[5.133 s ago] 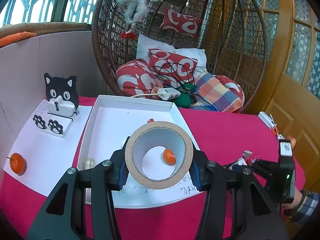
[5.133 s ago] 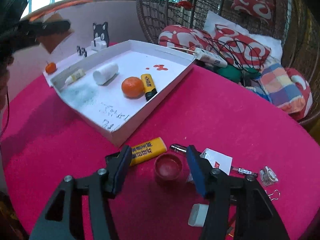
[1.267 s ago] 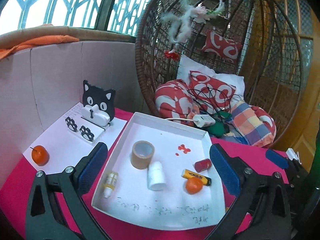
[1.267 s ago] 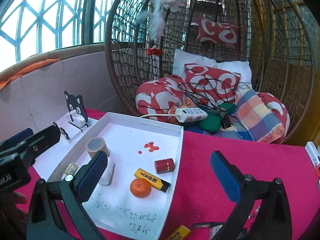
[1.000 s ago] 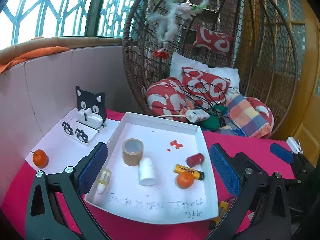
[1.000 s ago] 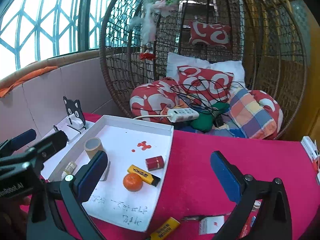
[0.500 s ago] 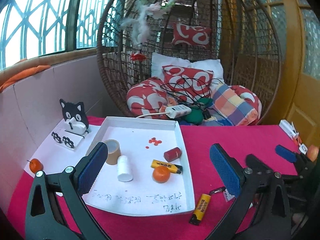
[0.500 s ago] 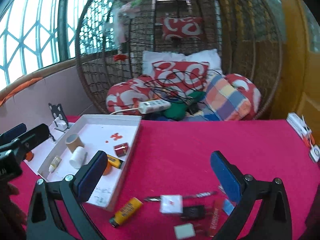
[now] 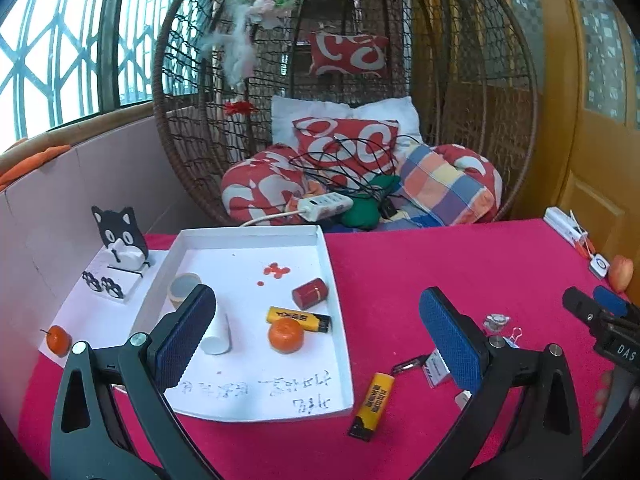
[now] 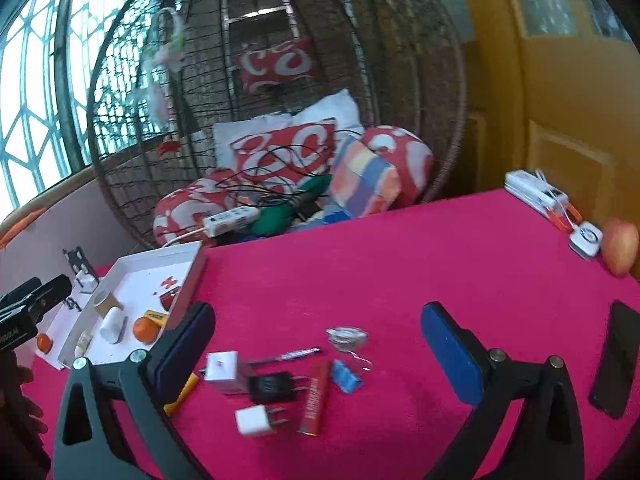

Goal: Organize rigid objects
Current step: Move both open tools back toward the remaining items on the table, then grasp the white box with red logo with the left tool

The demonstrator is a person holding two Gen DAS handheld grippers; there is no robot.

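The white tray [image 9: 256, 235] holds a tape roll [image 9: 183, 286], a white bottle [image 9: 218, 336], an orange [image 9: 285, 335], a yellow lighter [image 9: 299, 317] and a red cylinder [image 9: 310, 292]. My left gripper [image 9: 317, 300] hangs open and empty above the tray's near right corner. A second yellow lighter [image 9: 374, 402] lies on the pink cloth beside the tray. My right gripper [image 10: 317, 314] is open and empty over loose items: a white box [image 10: 224, 372], a black plug [image 10: 272, 386], a white plug [image 10: 256, 420], a red stick [image 10: 314, 396] and a pen [image 10: 290, 355].
A black phone [image 10: 614, 364] and an apple [image 10: 619, 246] lie at the table's right edge. A cat-shaped stand [image 9: 120, 240] and a small orange [image 9: 59, 339] sit left of the tray. A wicker chair with cushions [image 9: 348, 148] stands behind the table.
The tape roll left my left gripper and the red cylinder left my right one; both now lie in the tray. Both grippers opened, drew back and swung right toward the loose items.
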